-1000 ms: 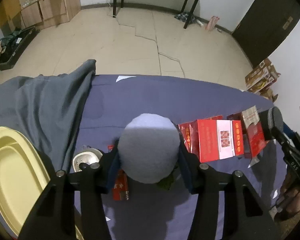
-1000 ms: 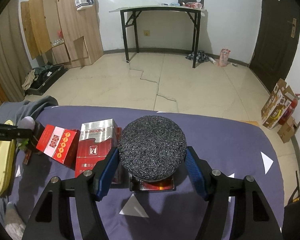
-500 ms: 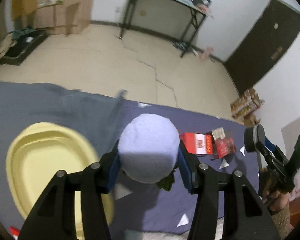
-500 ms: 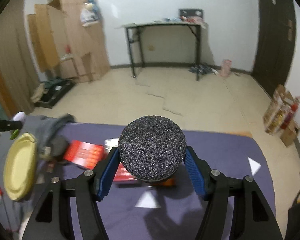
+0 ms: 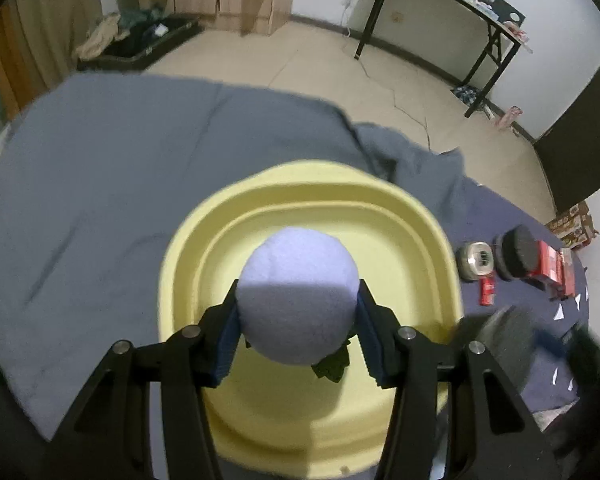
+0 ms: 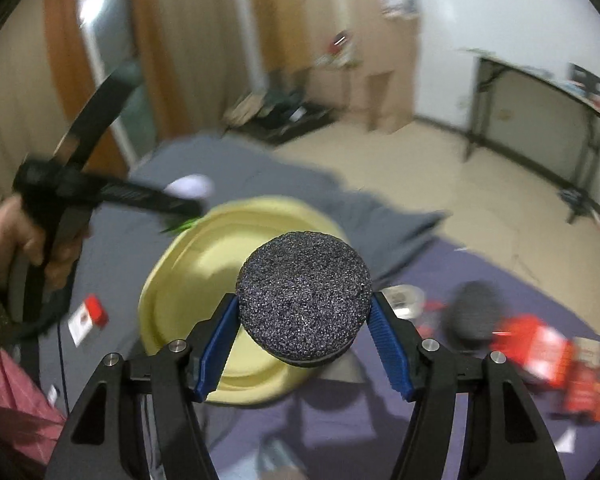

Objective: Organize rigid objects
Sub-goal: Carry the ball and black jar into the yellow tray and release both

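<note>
My left gripper (image 5: 298, 300) is shut on a pale lavender round object (image 5: 296, 280) with a dark green bit hanging beneath it. It hovers over the middle of a yellow basin (image 5: 300, 176). My right gripper (image 6: 304, 304) is shut on a black speckled round disc (image 6: 304, 288), above the basin's (image 6: 188, 280) right edge. In the right wrist view a hand (image 6: 16, 236) holds the left gripper (image 6: 188, 200) at the upper left, over the basin's far rim. The right gripper shows as a dark blur (image 5: 508, 344) at the lower right of the left wrist view.
The basin sits on a grey cloth (image 5: 120, 160) over a purple-covered table. Right of it lie a silver tin (image 5: 476, 260), another black round disc (image 5: 516, 252), red boxes (image 5: 550, 268) and a small red pack (image 5: 487, 292). A red-and-white pack (image 6: 88, 316) lies left of the basin.
Both grippers swung left from the red boxes to the yellow basin, keeping their round objects. The basin now fills the left wrist view; the right wrist view is blurred.
</note>
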